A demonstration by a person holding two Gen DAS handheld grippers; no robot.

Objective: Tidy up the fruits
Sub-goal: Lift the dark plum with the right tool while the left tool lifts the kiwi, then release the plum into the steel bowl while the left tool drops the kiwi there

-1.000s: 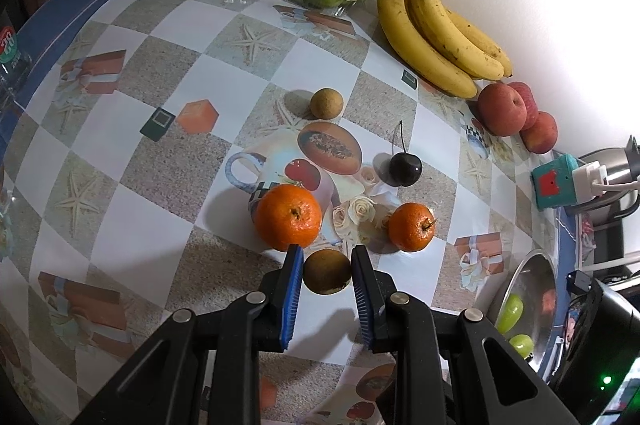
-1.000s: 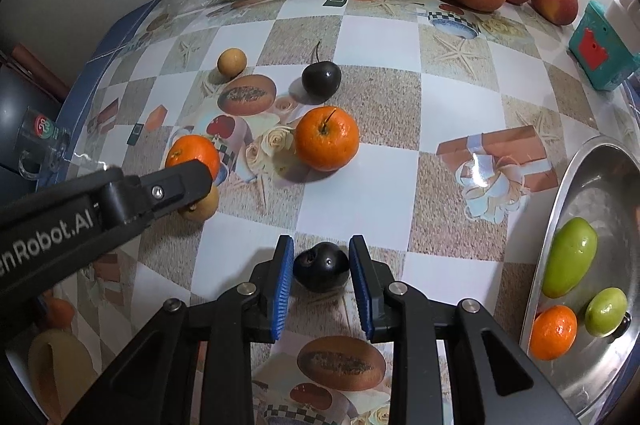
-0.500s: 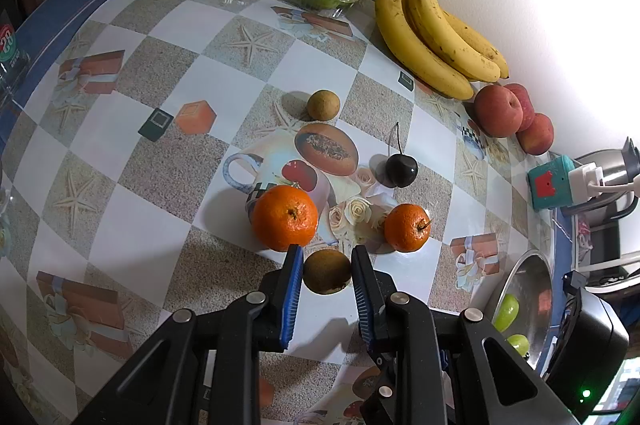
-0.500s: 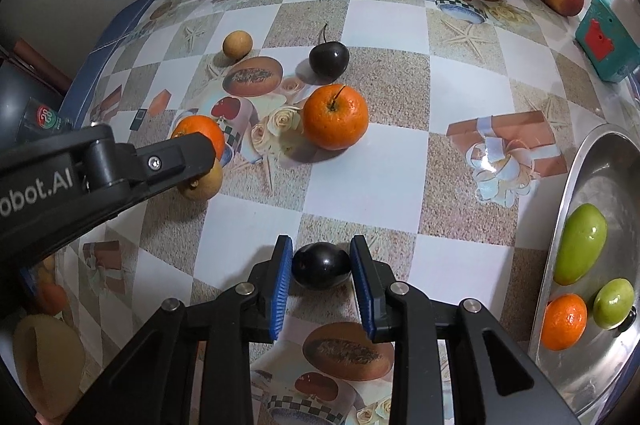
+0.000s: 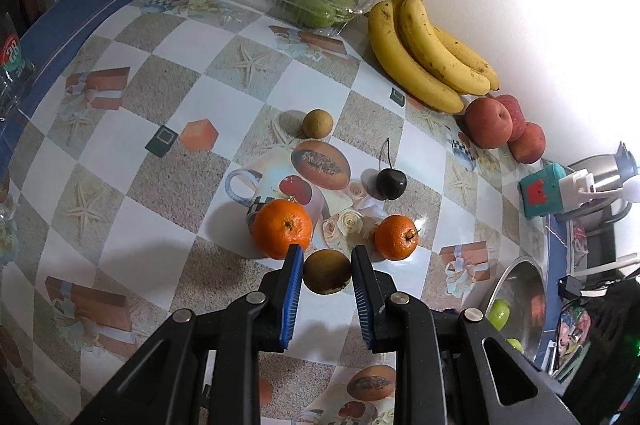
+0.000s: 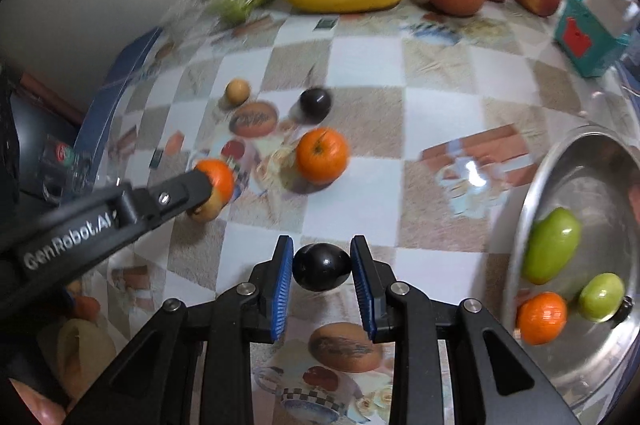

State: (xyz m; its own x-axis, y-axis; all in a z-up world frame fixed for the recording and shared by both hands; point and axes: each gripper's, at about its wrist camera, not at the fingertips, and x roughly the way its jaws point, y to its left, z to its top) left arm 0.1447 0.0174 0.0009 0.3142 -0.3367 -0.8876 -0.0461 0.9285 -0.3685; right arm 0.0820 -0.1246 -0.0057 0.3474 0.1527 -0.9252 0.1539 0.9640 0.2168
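Grip — left gripper (image 5: 327,275) clamped on brown fruit (image 5: 327,277) | right gripper (image 6: 322,268) pinching dark plum (image 6: 322,267), apparently bound for steel bowl (image 6: 532,193) to its right — remaining fruit ahead.

Home kitchen: patterned tablecloth (image 5: 160,185), kettle (image 5: 604,173).

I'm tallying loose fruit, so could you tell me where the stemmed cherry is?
In the left wrist view the cherry lies on the tablecloth right of centre, just beyond the smaller orange, short of the apples.
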